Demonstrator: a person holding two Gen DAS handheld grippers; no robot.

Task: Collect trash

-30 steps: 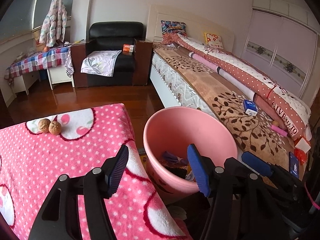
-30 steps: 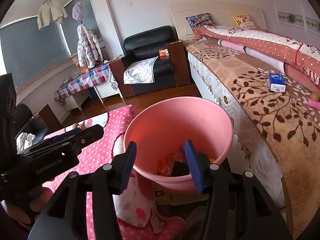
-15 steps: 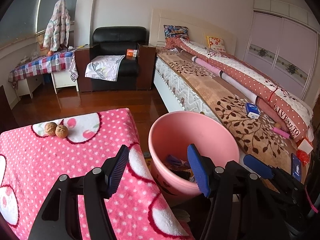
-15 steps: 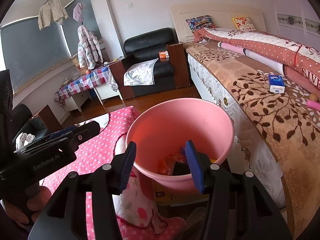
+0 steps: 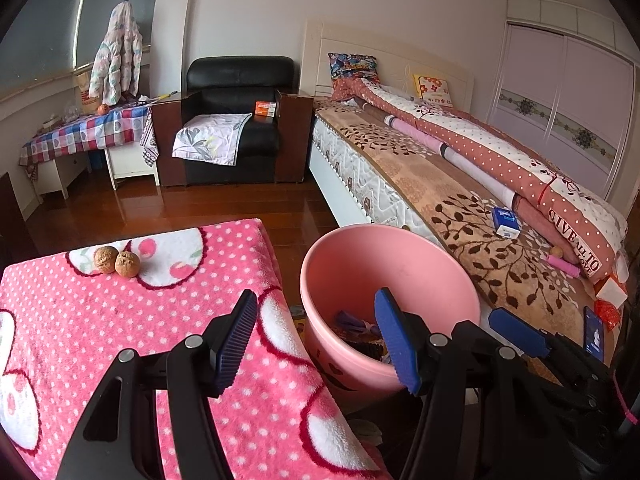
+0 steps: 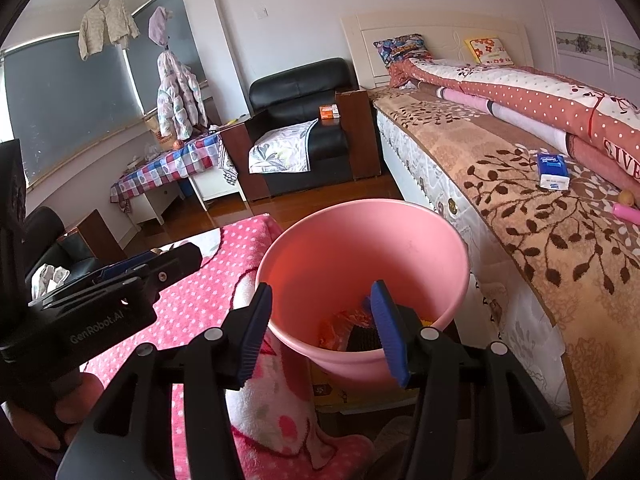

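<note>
Room: bedroom with wood floor, a black armchair against the far wall.
Bed: along the right, brown leaf-print cover, a rolled dotted quilt lying on it.
Table: pink polka-dot blanket over it; two walnuts touching each other near its far edge.
Bucket: pink, standing between table and bed; wrappers and dark scraps of trash lie in its bottom.
Tissue pack: blue and white, on the bed cover beside the quilt.
Left gripper: fingers apart, empty, over the table's near corner and the bucket rim.
Right gripper: fingers apart, nothing between them, poised over the bucket's near rim.
</note>
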